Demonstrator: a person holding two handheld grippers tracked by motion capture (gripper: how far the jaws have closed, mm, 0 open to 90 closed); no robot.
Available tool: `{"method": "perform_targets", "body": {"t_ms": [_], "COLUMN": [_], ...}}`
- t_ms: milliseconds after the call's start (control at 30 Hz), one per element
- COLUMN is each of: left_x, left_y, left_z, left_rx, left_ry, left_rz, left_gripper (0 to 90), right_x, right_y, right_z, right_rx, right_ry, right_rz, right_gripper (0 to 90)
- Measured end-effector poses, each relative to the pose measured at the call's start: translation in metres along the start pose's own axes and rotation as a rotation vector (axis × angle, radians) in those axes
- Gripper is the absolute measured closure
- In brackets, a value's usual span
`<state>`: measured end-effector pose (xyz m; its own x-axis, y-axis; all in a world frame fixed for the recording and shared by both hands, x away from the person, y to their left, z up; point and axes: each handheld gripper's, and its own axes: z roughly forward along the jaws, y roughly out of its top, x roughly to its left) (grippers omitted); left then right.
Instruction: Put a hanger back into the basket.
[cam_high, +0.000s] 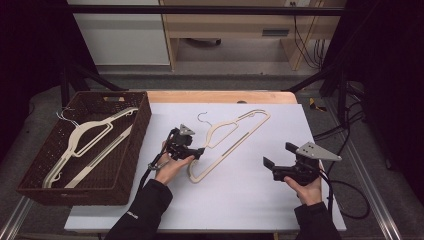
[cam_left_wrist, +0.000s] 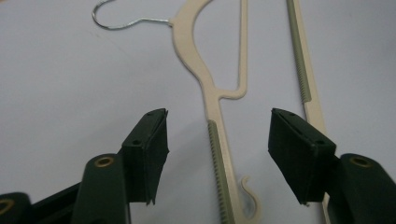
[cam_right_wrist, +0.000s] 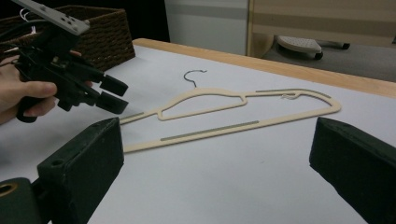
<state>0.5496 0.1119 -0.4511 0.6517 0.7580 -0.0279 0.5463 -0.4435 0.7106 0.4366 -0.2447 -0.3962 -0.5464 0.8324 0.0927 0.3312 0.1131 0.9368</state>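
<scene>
High view: left gripper (cam_high: 196, 151) down low over the near-left arm of the hanger (cam_high: 231, 142), right by the near-left end. Looks like the grab step, not done yet. Hanger flat on the white mat (cam_high: 240, 200), in the middle. Long way runs from near-left to far-right; wire hook (cam_high: 202, 118) on the far-left side, pointing away. Right gripper (cam_high: 274, 167) off to the right, well apart, jaws wide, nothing in them. Basket (cam_high: 135, 145) at the left with other hangers inside.

Left gripper view: jaws part open, one on each side of the hanger arm (cam_left_wrist: 219, 154), pads not touching it. Nothing gripped. Next, probably: go down a bit more, then squeeze on the thin arm, square across it so no slip.

Right gripper view: own jaws wide apart, empty. Hanger (cam_right_wrist: 233, 112) lying flat beyond, left gripper (cam_right_wrist: 114, 95) at its left end.
</scene>
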Motion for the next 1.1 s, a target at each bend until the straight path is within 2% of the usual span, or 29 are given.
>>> {"method": "perform_targets", "body": {"t_ms": [100, 167, 200, 367, 533, 733, 767, 867, 933, 1100], "left_x": [-0.001, -0.001, 0.0, -0.001, -0.003, -0.007, -0.007, -0.009, -0.011, -0.013], "left_y": [-0.002, -0.004, -0.004, -0.005, -0.006, -0.007, -0.006, -0.005, -0.002, 0.002], "left_z": [0.006, 0.01, 0.01, 0.011, 0.016, 0.018, 0.018, 0.018, 0.018, 0.019], "left_rx": [0.044, 0.056, 0.073, 0.084, 0.097, 0.087, 0.098, 0.112, 0.142, 0.169], "left_ry": [0.008, 0.013, 0.002, -0.009, -0.004, 0.028, 0.026, 0.042, 0.046, 0.057], "left_rz": [0.024, 0.018, 0.015, 0.01, 0.016, 0.024, 0.026, 0.021, 0.021, -0.021], "left_gripper": [44.2, 47.6, 49.7, 58.1, 64.6, 68.2, 68.7, 70.8, 72.2, 77.9], "right_x": [0.0, 0.0, 0.0, 0.0, 0.001, 0.001, 0.001, 0.001, 0.002, 0.004], "right_y": [0.0, 0.0, -0.001, -0.001, -0.001, -0.001, -0.001, 0.0, 0.0, 0.0], "right_z": [0.0, 0.001, 0.001, 0.001, 0.002, 0.002, 0.001, 0.001, 0.002, 0.004], "right_rx": [0.004, 0.005, 0.006, 0.008, 0.008, 0.008, 0.008, 0.007, 0.007, 0.014], "right_ry": [0.002, 0.003, 0.002, 0.005, 0.005, 0.005, 0.006, 0.008, 0.006, 0.014], "right_rz": [-0.002, -0.002, -0.002, -0.004, -0.004, -0.005, -0.005, -0.003, -0.004, -0.004], "right_gripper": [3.4, 3.3, 3.4, 3.4, 3.4, 3.4, 3.3, 3.3, 3.3, 3.4]}}
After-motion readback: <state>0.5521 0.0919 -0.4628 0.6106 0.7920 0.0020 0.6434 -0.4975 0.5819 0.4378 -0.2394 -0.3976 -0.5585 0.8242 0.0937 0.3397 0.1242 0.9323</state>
